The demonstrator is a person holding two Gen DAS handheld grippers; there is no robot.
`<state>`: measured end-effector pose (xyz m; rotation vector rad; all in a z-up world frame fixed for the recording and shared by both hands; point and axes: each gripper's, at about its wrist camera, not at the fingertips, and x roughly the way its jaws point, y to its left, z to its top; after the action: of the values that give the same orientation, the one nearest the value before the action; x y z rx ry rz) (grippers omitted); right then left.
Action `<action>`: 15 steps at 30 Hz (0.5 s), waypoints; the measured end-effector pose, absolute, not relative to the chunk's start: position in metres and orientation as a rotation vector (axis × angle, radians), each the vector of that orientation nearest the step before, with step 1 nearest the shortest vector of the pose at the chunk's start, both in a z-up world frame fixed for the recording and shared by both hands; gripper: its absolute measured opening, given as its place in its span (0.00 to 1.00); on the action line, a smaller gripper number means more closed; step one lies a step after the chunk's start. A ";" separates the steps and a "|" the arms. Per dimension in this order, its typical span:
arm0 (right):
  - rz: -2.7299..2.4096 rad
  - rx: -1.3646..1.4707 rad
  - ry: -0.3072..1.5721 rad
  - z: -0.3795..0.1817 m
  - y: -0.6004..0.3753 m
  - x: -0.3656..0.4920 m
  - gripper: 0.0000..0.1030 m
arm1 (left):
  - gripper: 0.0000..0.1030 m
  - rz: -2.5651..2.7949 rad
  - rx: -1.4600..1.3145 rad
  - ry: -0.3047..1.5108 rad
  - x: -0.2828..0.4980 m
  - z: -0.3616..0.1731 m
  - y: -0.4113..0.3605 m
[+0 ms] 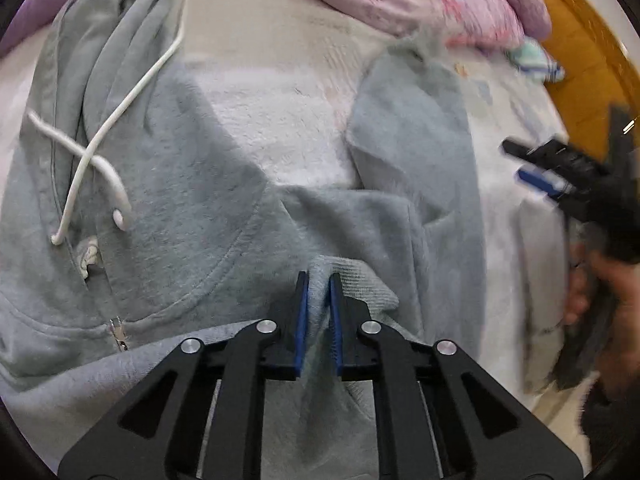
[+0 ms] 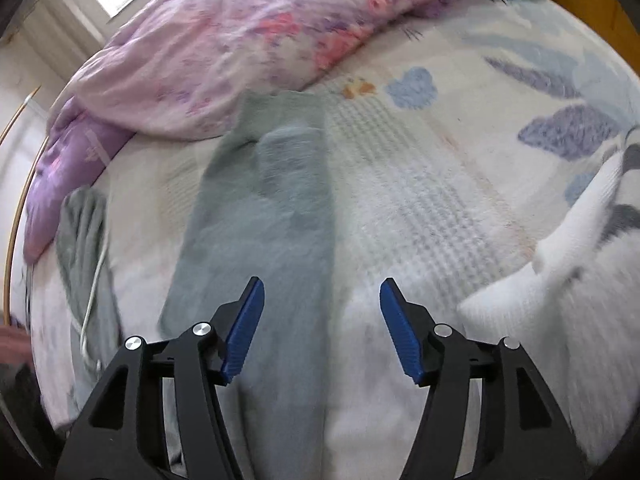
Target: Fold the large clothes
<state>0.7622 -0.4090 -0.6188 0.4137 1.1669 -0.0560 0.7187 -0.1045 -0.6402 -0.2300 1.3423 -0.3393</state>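
Your left claw (image 1: 319, 280) is clenched on a ribbed cuff (image 1: 352, 280) of the grey-blue zip hoodie (image 1: 180, 184), which lies spread on the bed (image 1: 304, 32), hood and white drawstring (image 1: 104, 148) to the left, zip near the left edge. A fold of cuff fabric sits pinched between the blue pads. Your right claw (image 2: 320, 312) hangs released above the other sleeve (image 2: 264, 216), pads well apart, nothing between them; that sleeve runs from near to far across the patterned bedcover (image 2: 460, 168). A pink floral quilt (image 2: 256, 40) lies bunched at the far side, a white and grey garment (image 2: 580, 248) to the right. Judging by this, you are folding the sleeves inward. Keep the left grip firm and carry the cuff across the chest without dragging the body; lower the right claw onto the sleeve's end before closing, and avoid snagging the bedcover
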 end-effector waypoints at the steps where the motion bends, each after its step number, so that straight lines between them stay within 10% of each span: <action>1: -0.061 0.435 1.172 -0.624 -0.412 0.768 0.56 | 0.29 -0.343 -0.277 1.332 0.717 -0.638 -0.099; 3: -0.064 0.487 1.188 -0.637 -0.419 0.782 0.56 | 0.53 -0.326 -0.373 1.299 0.712 -0.630 -0.085; 11: 0.000 0.554 1.188 -0.671 -0.419 0.816 0.56 | 0.53 -0.216 -0.438 1.303 0.683 -0.624 -0.047; 15: 0.096 0.573 1.177 -0.674 -0.416 0.820 0.08 | 0.53 -0.129 -0.453 1.319 0.679 -0.633 -0.025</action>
<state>0.8197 -0.4164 -0.6737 0.5727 1.1774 0.0956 0.6788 -0.0248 -0.6325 -0.4534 1.3195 -0.1288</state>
